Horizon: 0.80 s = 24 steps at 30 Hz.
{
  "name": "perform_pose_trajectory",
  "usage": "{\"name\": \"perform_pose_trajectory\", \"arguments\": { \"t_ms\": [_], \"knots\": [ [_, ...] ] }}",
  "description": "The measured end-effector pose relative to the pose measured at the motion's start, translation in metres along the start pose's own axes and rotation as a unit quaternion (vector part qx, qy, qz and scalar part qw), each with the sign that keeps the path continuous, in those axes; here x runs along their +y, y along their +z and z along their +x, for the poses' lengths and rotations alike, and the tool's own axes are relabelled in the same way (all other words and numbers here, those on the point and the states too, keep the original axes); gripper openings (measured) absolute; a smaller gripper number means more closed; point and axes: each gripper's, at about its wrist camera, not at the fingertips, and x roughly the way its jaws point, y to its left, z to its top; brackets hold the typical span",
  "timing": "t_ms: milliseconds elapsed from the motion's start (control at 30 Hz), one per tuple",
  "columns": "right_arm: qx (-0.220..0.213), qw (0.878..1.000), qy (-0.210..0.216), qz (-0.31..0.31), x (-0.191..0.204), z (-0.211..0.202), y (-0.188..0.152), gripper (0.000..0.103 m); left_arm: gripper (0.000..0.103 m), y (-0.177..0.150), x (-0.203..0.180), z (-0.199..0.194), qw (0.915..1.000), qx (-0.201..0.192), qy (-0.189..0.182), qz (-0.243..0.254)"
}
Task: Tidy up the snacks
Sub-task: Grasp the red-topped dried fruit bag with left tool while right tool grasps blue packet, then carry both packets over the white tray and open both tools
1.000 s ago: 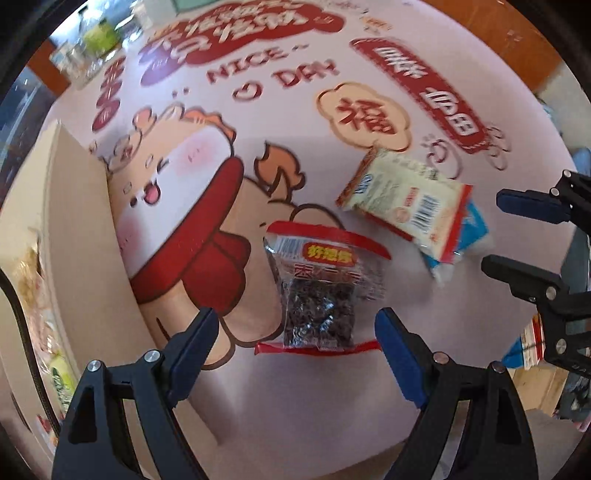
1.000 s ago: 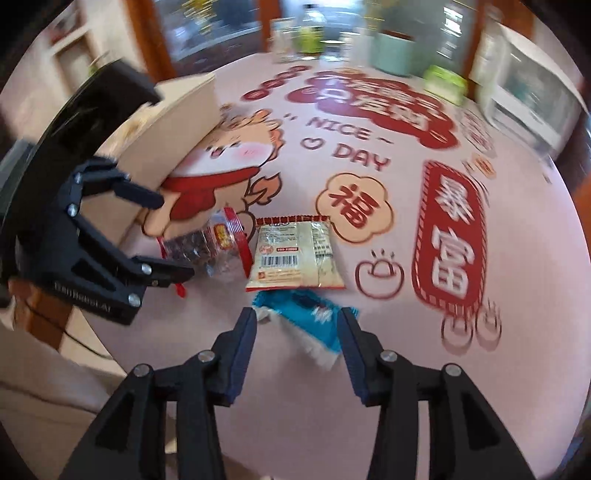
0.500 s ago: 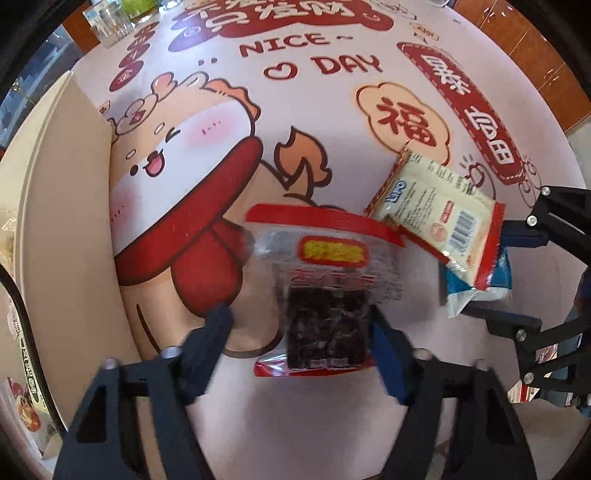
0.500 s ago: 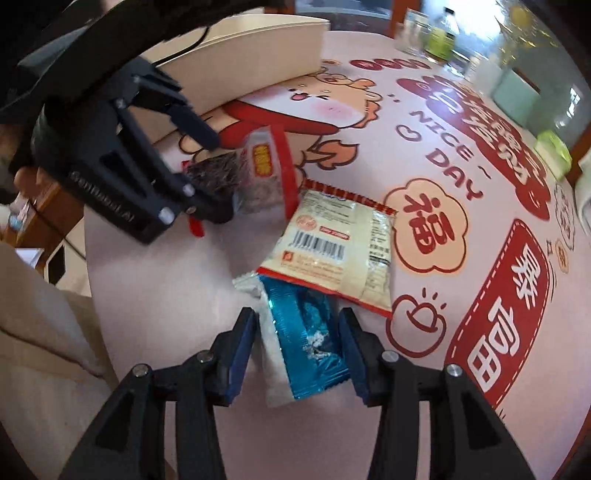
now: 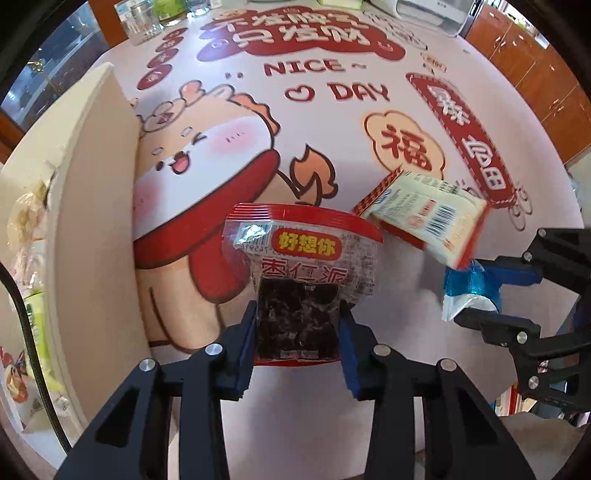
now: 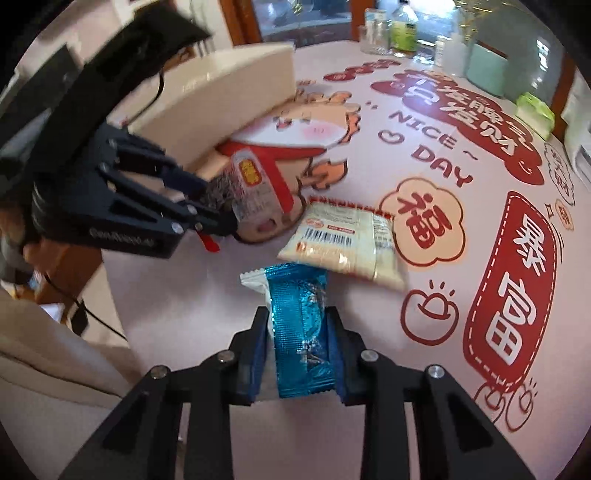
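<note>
A clear packet of dark date snack with a red top (image 5: 299, 280) sits between the pads of my left gripper (image 5: 298, 332), whose jaws are closing and press its sides; it looks lifted off the table. My right gripper (image 6: 298, 350) is closing on a blue foil snack packet (image 6: 301, 325), pads against both its edges. A cream packet with a barcode (image 6: 343, 240) rests tilted, one end over the blue packet. From the right wrist view the left gripper (image 6: 207, 210) holds the date packet (image 6: 251, 184) at the left. The right gripper (image 5: 480, 295) shows at the left wrist view's right edge.
A cream-coloured open box (image 5: 92, 221) stands along the left of the pink printed tablecloth (image 5: 332, 92), with snack packets (image 5: 26, 229) inside. Bottles and glass jars (image 6: 391, 29) and a mint-green container (image 6: 487, 66) stand at the table's far side. Wooden cabinets (image 5: 535, 62) lie beyond.
Both grippers have closed in, the left on the date packet and the right on the blue packet. The date packet has come up off the table. The cream packet has tilted.
</note>
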Motion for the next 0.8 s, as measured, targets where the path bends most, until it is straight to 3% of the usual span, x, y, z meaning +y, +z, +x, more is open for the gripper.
{"name": "perform_pose_trajectory", "arguments": {
  "t_ms": [467,800],
  "knots": [
    [-0.097,0.993,-0.005,0.067,0.048,-0.058,0.045,0.03,0.037,0.003,0.035,-0.096,0.995,-0.096,-0.028,0.007],
    [-0.127,0.988,-0.015,0.081,0.101,-0.065,0.095,0.03,0.037,-0.01,0.101,-0.137,0.9903,-0.135,-0.031,-0.012]
  ]
}}
